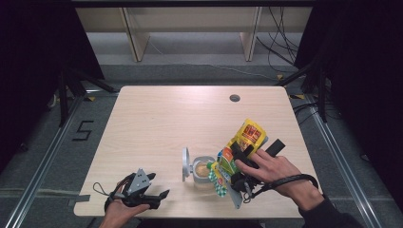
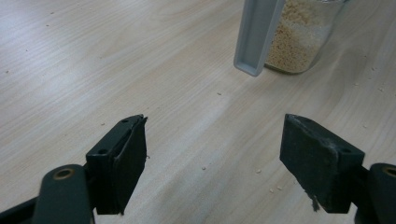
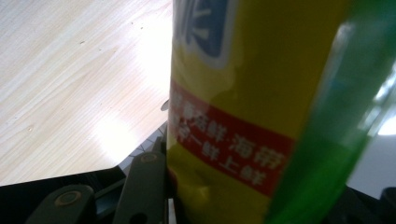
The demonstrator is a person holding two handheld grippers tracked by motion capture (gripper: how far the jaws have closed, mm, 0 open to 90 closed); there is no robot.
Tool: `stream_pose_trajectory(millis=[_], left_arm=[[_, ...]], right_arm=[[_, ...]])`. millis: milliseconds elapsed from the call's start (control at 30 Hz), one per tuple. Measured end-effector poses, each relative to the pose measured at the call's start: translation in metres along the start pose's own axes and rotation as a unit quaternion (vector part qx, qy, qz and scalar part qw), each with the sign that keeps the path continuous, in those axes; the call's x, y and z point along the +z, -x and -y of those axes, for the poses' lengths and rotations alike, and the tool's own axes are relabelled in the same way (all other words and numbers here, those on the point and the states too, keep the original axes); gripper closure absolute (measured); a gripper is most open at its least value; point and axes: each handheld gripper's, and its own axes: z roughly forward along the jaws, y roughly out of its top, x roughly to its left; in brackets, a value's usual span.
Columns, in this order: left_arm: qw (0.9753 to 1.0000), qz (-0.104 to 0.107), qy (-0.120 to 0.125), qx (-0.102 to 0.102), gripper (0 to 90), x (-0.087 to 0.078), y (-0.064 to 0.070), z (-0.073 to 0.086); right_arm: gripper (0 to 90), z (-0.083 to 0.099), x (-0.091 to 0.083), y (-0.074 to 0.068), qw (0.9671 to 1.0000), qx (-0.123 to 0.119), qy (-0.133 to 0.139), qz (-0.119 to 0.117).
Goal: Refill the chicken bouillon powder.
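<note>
The wooden table (image 1: 157, 118) carries everything, with its far half bare. On its near right part I tilt a yellow packet (image 1: 240, 145), its printed top pointing up and away and its lower green end down over the jar. My right gripper (image 1: 243, 167) is pinched on that packet: in the right gripper view the yellow and green wrapper (image 3: 233, 93) sits squeezed between my 2 jaws, a red band of white characters across it. My right hand (image 1: 271, 168) lies over the gripper, its cable looping round my wrist.

Just left of the packet stands a clear jar (image 1: 202, 170), partly filled with pale crumbs, and its grey lid (image 1: 186, 164) stands on edge, leaning against the jar's left side. The left gripper view shows that jar (image 2: 299, 42) and the lid (image 2: 257, 37) just ahead.

My left gripper (image 1: 142, 192) rests near the table's front edge, well apart from the jar. Its 2 jaws are spread wide over bare wood, gripping nothing.
</note>
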Motion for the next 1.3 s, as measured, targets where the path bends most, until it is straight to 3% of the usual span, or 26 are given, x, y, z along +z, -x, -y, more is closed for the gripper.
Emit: stream_pose_trajectory(millis=[33, 67, 100, 167, 200, 233, 267, 300, 400, 433, 600, 633, 700, 733, 833, 933, 1000, 1033, 1100, 1133, 1200, 1233, 1300], left_arm=[[1.0000, -0.002, 0.002, 0.000, 22.3, 0.0002, 0.0003, 0.0002], [1.0000, -0.004, 0.000, 0.003, 22.4, 0.0004, -0.0003, 0.0002], [1.0000, -0.006, 0.000, 0.002, 22.3, 0.0001, 0.0001, 0.0003], [1.0000, -0.005, -0.001, 0.003, 22.4, 0.0002, 0.0000, 0.0002], [1.0000, -0.005, 0.000, 0.005, 22.4, 0.0001, -0.0001, 0.0001], [1.0000, -0.005, 0.000, 0.002, 22.3, 0.0001, 0.0001, 0.0002], [1.0000, -0.006, 0.000, 0.002, 22.4, 0.0001, 0.0001, 0.0002], [1.0000, -0.006, 0.000, 0.002, 22.4, 0.0002, 0.0000, 0.0003], [1.0000, -0.004, 0.000, 0.003, 22.4, 0.0001, -0.0001, 0.0002], [1.0000, 0.001, 0.000, 0.000, 22.4, 0.0000, -0.0001, 0.0000], [1.0000, -0.001, -0.001, 0.003, 22.3, -0.0005, -0.0007, 0.0000], [1.0000, -0.002, -0.002, 0.006, 22.3, -0.0007, -0.0011, -0.0002], [1.0000, -0.003, -0.001, 0.008, 22.4, -0.0007, -0.0013, -0.0002], [1.0000, -0.002, -0.001, 0.006, 22.4, -0.0006, -0.0010, -0.0001], [1.0000, -0.003, -0.001, 0.009, 22.4, -0.0007, -0.0013, -0.0003], [1.0000, 0.000, 0.000, 0.000, 22.4, 0.0000, -0.0001, 0.0001], [1.0000, 0.000, 0.000, 0.000, 22.3, 0.0000, -0.0001, 0.0000], [1.0000, -0.004, -0.001, 0.002, 22.3, 0.0002, -0.0005, 0.0001], [1.0000, -0.005, 0.001, 0.002, 22.4, 0.0007, -0.0003, 0.0003], [1.0000, -0.003, -0.001, 0.002, 22.4, 0.0004, -0.0005, 0.0002], [1.0000, -0.003, -0.001, 0.003, 22.4, 0.0003, -0.0004, 0.0001], [1.0000, -0.005, 0.001, 0.002, 22.4, 0.0006, -0.0002, 0.0003], [1.0000, 0.000, 0.000, 0.000, 22.4, -0.0001, -0.0002, 0.0000]], right_arm=[[63.1, -0.0006, -0.0014, -0.0029, 0.9998, 0.020, -0.002, -0.001], [63.1, -0.0011, -0.0024, -0.0033, 0.9998, 0.020, -0.001, 0.000], [63.1, -0.0001, -0.0023, -0.0019, 1.0000, 0.003, 0.005, 0.001], [63.1, -0.0024, -0.0045, -0.0042, 0.9997, 0.022, 0.004, 0.000], [63.1, -0.0024, -0.0050, -0.0030, 0.9999, 0.011, 0.004, 0.001], [63.1, -0.0040, -0.0063, -0.0041, 0.9998, 0.022, 0.000, -0.001], [63.2, -0.0049, -0.0062, -0.0035, 0.9998, 0.017, 0.003, 0.005], [63.1, -0.0046, -0.0051, -0.0005, 0.9999, -0.003, 0.009, 0.005], [63.1, -0.0063, -0.0042, 0.0017, 0.9999, -0.005, 0.011, 0.007], [63.1, -0.0077, -0.0046, 0.0003, 0.9999, 0.015, 0.008, 0.003], [63.1, -0.0080, 0.0004, 0.0029, 0.9998, 0.015, 0.009, 0.003], [63.1, -0.0068, 0.0016, 0.0048, 0.9999, 0.003, 0.011, 0.005], [63.1, -0.0069, 0.0030, 0.0012, 0.9992, 0.037, 0.015, 0.005], [63.2, -0.0052, 0.0026, 0.0030, 0.9998, 0.018, 0.008, 0.002], [63.1, -0.0032, 0.0025, 0.0010, 0.9998, 0.018, 0.005, 0.000], [63.2, -0.0025, 0.0009, -0.0037, 0.9992, 0.040, 0.004, 0.000], [63.2, -0.0004, -0.0003, -0.0014, 0.9999, 0.012, 0.002, -0.001], [63.2, -0.0013, -0.0009, -0.0039, 0.9995, 0.031, 0.004, 0.001], [63.2, -0.0016, -0.0026, -0.0024, 0.9999, 0.014, 0.001, 0.000], [63.2, -0.0032, -0.0032, -0.0047, 0.9994, 0.034, 0.002, -0.001], [63.2, -0.0034, -0.0033, 0.0000, 1.0000, 0.001, 0.007, 0.004], [63.2, -0.0055, -0.0038, -0.0021, 0.9997, 0.024, 0.009, 0.003], [63.1, -0.0076, -0.0041, 0.0001, 0.9998, 0.017, 0.008, 0.003]])
